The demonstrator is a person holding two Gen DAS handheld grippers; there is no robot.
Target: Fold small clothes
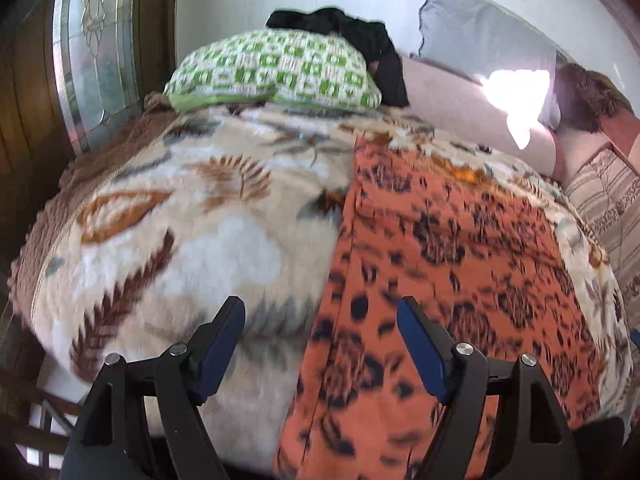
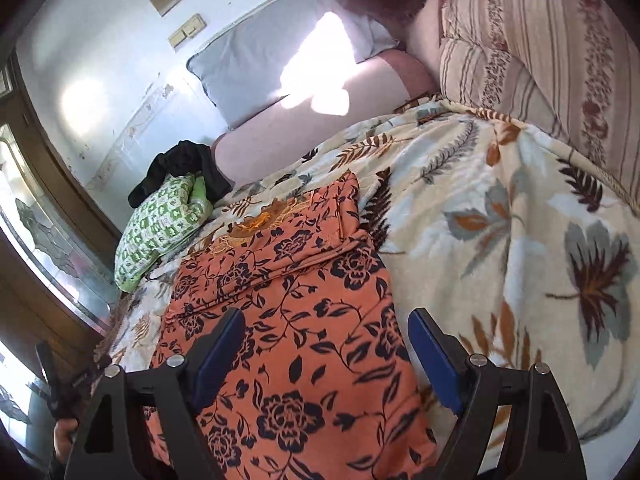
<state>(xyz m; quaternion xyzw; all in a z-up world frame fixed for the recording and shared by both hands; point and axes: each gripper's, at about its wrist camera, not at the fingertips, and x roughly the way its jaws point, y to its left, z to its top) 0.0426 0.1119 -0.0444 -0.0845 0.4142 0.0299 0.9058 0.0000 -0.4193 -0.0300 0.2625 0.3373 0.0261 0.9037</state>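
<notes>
An orange garment with a dark flower print [image 1: 448, 280] lies flat on the leaf-patterned blanket [image 1: 192, 232], running from the near edge toward the far side. In the right wrist view the garment [image 2: 304, 320] shows a fold across its upper part, with a sleeve-like flap at the top right. My left gripper [image 1: 320, 316] is open and empty, hovering over the garment's left edge. My right gripper [image 2: 326, 328] is open and empty above the garment's lower middle. The left gripper also shows at the far left of the right wrist view [image 2: 60, 392].
A green-and-white pillow [image 1: 276, 72] with a black garment [image 1: 360, 44] on it lies at the far side. A grey pillow [image 1: 480, 36] leans on the wall. A striped quilt [image 2: 540, 60] is piled at the right. A wooden door with glass [image 1: 92, 60] stands left.
</notes>
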